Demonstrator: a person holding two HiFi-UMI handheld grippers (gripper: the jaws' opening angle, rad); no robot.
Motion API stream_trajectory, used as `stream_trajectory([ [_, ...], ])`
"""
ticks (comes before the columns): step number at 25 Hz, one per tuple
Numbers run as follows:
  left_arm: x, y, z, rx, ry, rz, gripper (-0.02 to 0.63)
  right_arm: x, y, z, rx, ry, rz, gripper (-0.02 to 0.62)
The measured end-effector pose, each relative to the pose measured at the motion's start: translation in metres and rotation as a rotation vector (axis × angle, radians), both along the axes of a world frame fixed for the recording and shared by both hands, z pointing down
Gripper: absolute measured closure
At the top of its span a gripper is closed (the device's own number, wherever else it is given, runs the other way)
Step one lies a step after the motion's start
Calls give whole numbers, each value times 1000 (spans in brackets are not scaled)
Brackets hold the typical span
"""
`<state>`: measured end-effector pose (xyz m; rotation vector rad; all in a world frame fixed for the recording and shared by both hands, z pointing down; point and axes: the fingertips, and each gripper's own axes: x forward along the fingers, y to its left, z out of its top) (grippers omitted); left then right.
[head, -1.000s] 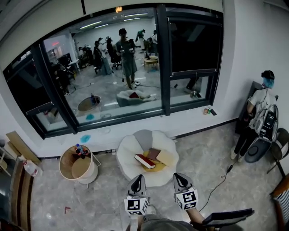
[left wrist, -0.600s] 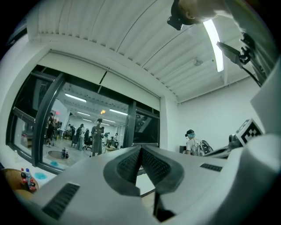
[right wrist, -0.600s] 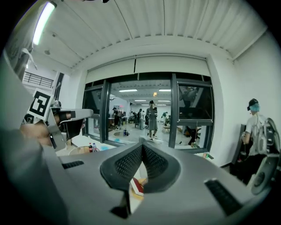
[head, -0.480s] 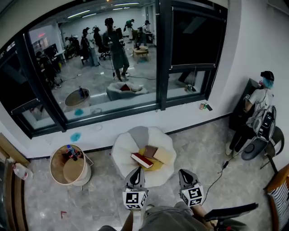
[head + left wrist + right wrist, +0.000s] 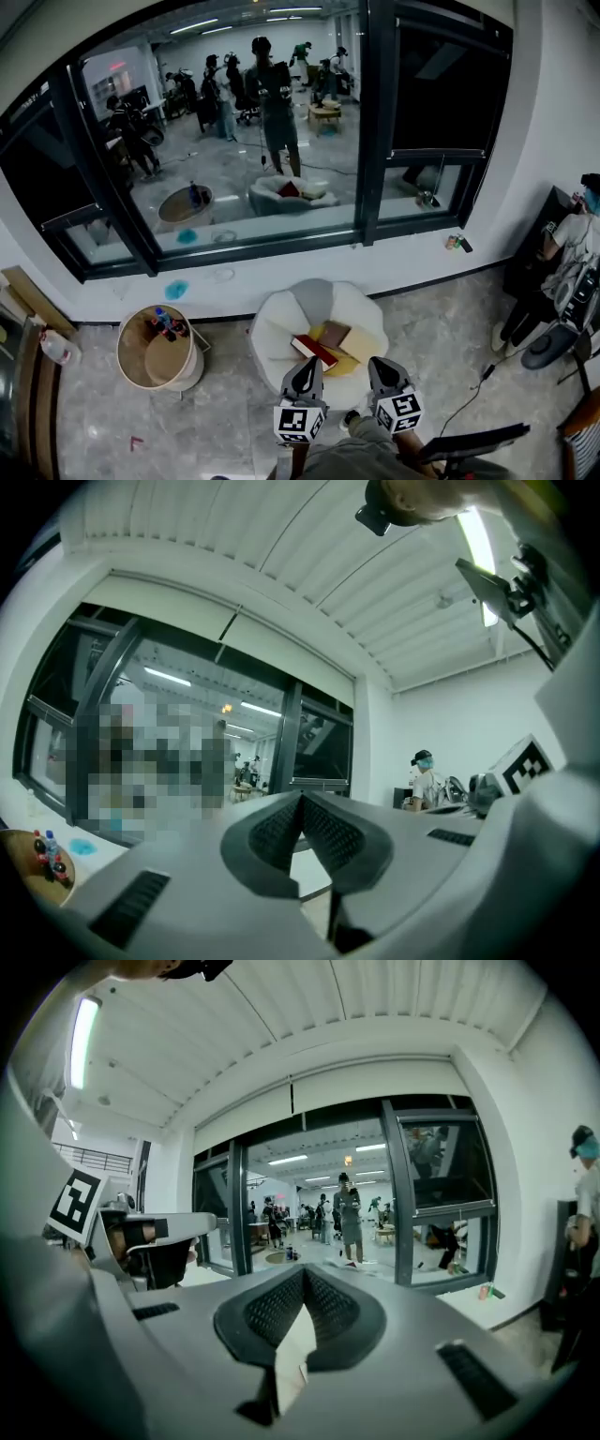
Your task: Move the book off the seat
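Note:
A red book with white page edges lies on a white round cushioned seat, next to a brown book and a tan one on a yellow sheet. My left gripper hangs just in front of the seat's near edge, jaws shut and empty. Beside it to the right, my right gripper is likewise shut with nothing held. In the left gripper view and the right gripper view the pads meet; the books are hidden there.
A round wooden tub with small bottles stands left of the seat. A large dark-framed window runs behind it. A person stands at the right wall with bags, and a cable trails over the floor.
Both grippers have come closer to the seat, now at its near edge. The view has shifted to the left, so the seat sits further right in the picture.

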<state>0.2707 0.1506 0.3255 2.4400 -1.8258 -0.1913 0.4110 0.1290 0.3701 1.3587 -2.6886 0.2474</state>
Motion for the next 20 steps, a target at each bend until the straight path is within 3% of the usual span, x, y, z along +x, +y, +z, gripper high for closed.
stream_trajectory([
  [5, -32, -54, 8, -71, -34, -133, 609, -22, -83, 18, -29, -69, -86, 581],
  [10, -58, -119, 7, -113, -111, -251, 609, -68, -169, 11, 51, -100, -293, 581],
  [15, -67, -192, -19, -62, -157, -359, 609, -95, -250, -13, 59, -134, -411, 581],
  [20, -78, -239, -49, -17, -118, -445, 611, -96, -314, -41, 67, -188, -401, 581],
])
